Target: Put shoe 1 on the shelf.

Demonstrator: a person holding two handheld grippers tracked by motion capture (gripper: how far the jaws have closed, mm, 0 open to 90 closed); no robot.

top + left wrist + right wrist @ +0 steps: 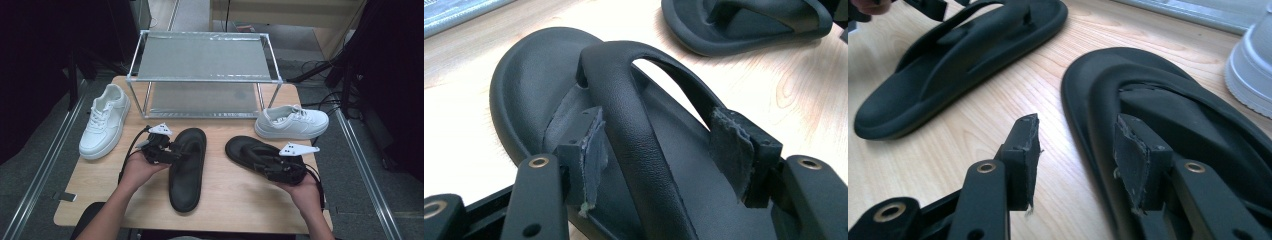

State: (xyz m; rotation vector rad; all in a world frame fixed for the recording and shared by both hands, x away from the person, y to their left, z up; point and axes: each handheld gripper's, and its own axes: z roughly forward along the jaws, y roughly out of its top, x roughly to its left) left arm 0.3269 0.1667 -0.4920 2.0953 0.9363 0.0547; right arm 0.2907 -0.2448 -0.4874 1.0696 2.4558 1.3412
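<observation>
In front of the metal rack (202,75), two black sandals are lying on the wooden counter (230,200) with their soles down. The left sandal (187,167) is lying lengthwise, its toe end pointing toward the rack, and the left tongs (176,155) are sitting over its strap (634,125); their jaws are standing apart, one pad on each side of the strap, not pressing it. The right sandal (255,155) is lying at a slant, farther from the rack's left leg than its partner. The right tongs (277,172) are hovering at this sandal's edge, jaws apart, one over the sole and one over bare wood. Two white sneakers are flanking the rack, one (104,121) at its left, one (291,121) at its right.
</observation>
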